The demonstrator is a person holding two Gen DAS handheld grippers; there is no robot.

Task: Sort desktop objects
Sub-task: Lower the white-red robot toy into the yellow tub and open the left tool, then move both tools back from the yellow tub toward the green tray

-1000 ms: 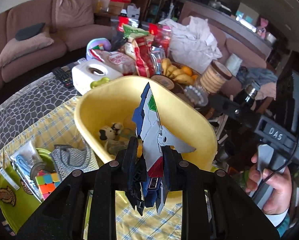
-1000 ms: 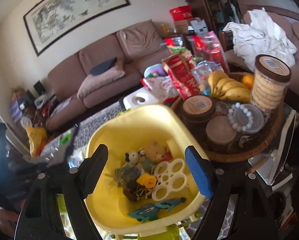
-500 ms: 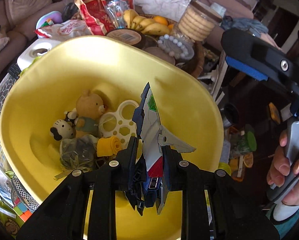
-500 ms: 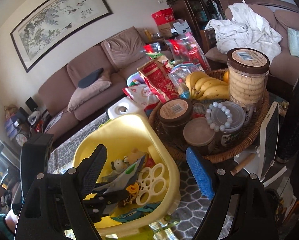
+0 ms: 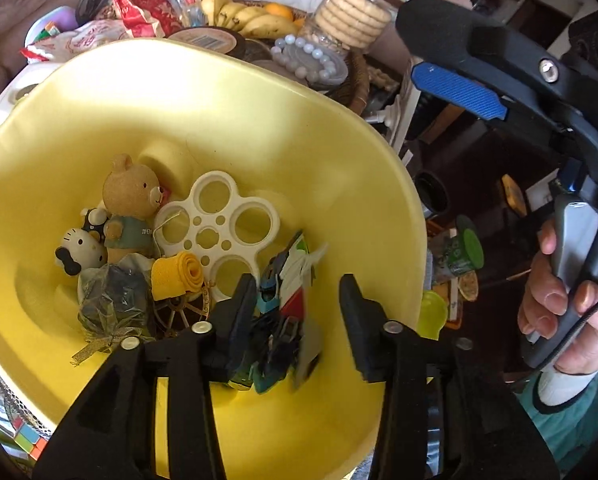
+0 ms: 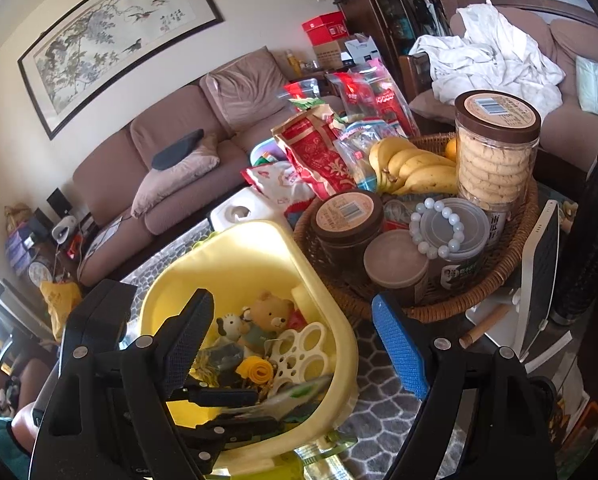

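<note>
Left wrist view: the left gripper (image 5: 299, 304) hangs over the near side of the yellow plastic tub (image 5: 227, 112), pointing steeply down into it. Its jaws have just been opening and now stand apart. Between them is the blue, white and red robot model toy (image 5: 285, 300), blurred; it lies close against the left finger and clear of the right one, and whether it touches the left pad cannot be told. The toy's long axis runs roughly along the fingers, its white-and-green tip pointing away toward the tub's far wall. Deeper in the tub, toward its left wall, lie a tan bear figurine (image 5: 129, 200), a white cat figurine (image 5: 79, 250), a white plastic ring-holed disc (image 5: 219, 224), a rolled yellow band (image 5: 177, 276) and a dark cellophane-wrapped bundle (image 5: 111, 300). At the right edge a hand (image 5: 563, 304) grips the handle of the right gripper (image 5: 455, 64).

Right wrist view: the right gripper's (image 6: 291, 344) jaws are spread wide with nothing between them, above the tub's (image 6: 239, 256) right rim. The left gripper (image 6: 219, 408) reaches into the tub from the left, the toy (image 6: 295, 394) a blur at its tips. A woven wicker basket (image 6: 499, 280) of jars sits just beside the tub's far right corner.
</note>
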